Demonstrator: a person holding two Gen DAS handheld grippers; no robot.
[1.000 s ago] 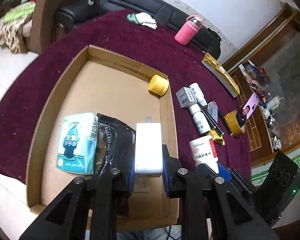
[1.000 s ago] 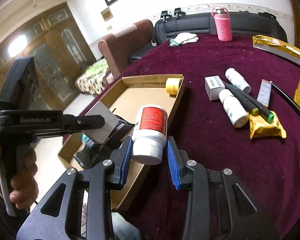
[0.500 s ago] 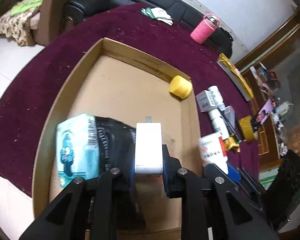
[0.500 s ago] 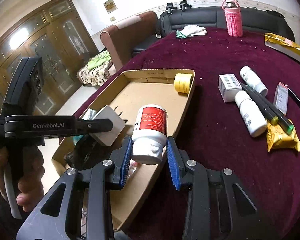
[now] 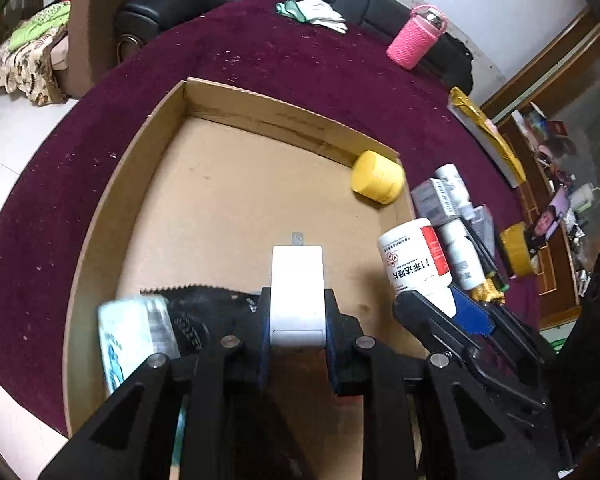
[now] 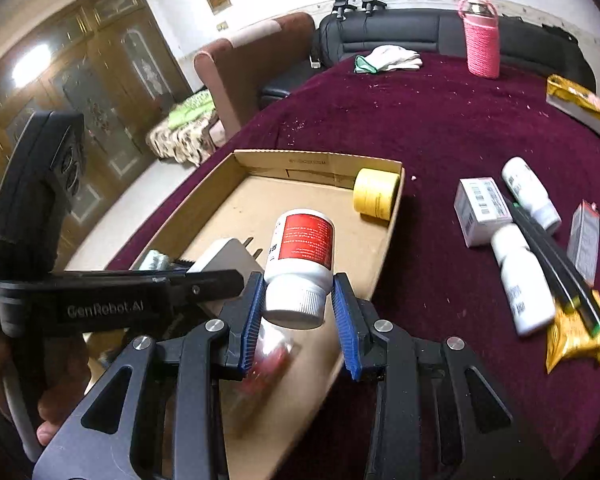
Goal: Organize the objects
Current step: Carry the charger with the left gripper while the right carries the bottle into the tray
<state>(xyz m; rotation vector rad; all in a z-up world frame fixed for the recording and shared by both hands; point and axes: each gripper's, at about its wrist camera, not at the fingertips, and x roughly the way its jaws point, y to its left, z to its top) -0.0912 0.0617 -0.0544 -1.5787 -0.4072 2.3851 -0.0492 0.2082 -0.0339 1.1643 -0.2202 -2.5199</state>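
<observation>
My left gripper [image 5: 297, 320] is shut on a white plug charger [image 5: 297, 280], held above the floor of the shallow cardboard box [image 5: 112, 200]. My right gripper [image 6: 300, 308] is shut on a white pill bottle with a red label [image 6: 302, 256], held over the box [image 6: 384, 256] near its right wall; the bottle also shows in the left wrist view [image 5: 414, 262]. In the box lie a yellow tape roll [image 5: 377, 178], a black pouch [image 5: 204, 312] and a blue tissue pack [image 5: 130, 340]. The left gripper and charger [image 6: 224, 258] appear at the left of the right wrist view.
The box sits on a maroon table [image 6: 440, 120]. To its right lie small white bottles [image 6: 520, 276], a white carton [image 6: 480, 212], black pens [image 6: 556, 264] and a gold packet [image 6: 576, 340]. A pink bottle [image 6: 482, 40], white gloves [image 6: 392, 58] and a gold box [image 6: 584, 104] lie further back.
Both grippers have moved forward over the box with their loads. The pill bottle has come in over the box's right wall, closer to the charger. The pouch and tissue pack now lie nearer.
</observation>
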